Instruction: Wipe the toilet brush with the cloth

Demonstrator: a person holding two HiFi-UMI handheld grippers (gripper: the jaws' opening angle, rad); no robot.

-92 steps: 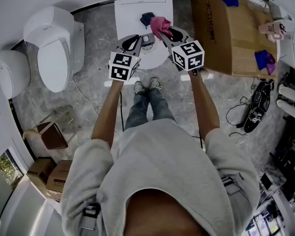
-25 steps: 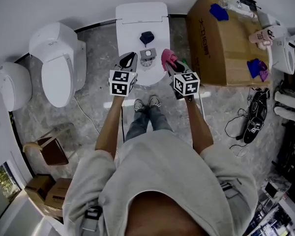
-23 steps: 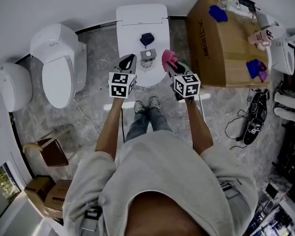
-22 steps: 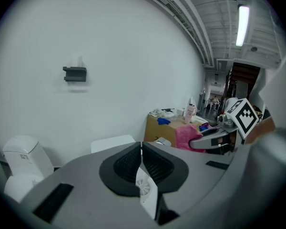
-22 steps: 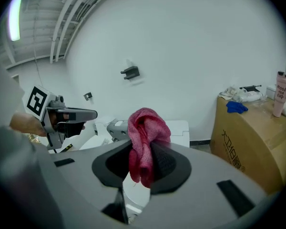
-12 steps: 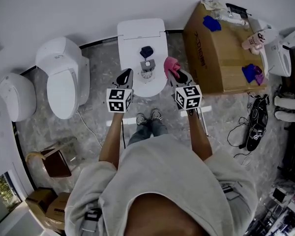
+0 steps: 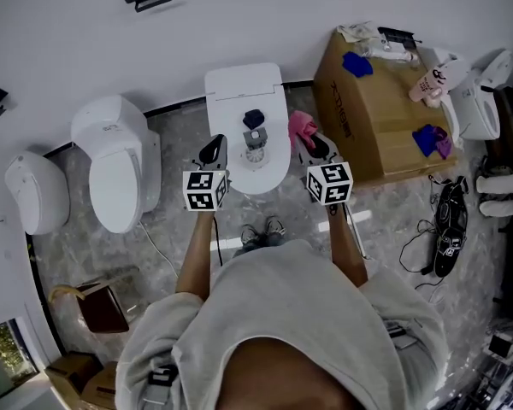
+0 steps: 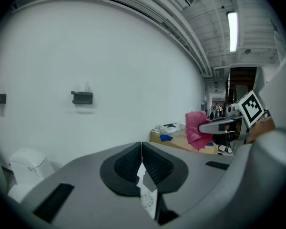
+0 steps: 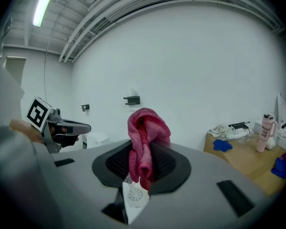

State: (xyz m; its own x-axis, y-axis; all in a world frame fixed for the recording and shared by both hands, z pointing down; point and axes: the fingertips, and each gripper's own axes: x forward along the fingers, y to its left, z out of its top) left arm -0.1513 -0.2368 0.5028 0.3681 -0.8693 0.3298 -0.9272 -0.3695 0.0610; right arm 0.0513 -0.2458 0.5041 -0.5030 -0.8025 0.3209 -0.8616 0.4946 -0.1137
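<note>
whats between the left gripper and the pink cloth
In the head view: the white toilet's closed lid, with a dark blue object and a small grey object on it.

Sanitaryware test room, not a home bathroom. Centre toilet stands against a bare wall. Two further toilets are left of it and a cardboard box right. Exposed ceiling with strip light.

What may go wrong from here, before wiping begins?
The pink cloth is held only by a fold in the right gripper; rubbing might pull it out. The left gripper is shut and empty, so nothing steadies the small items on the toilet lid; a push may tip them.
</note>
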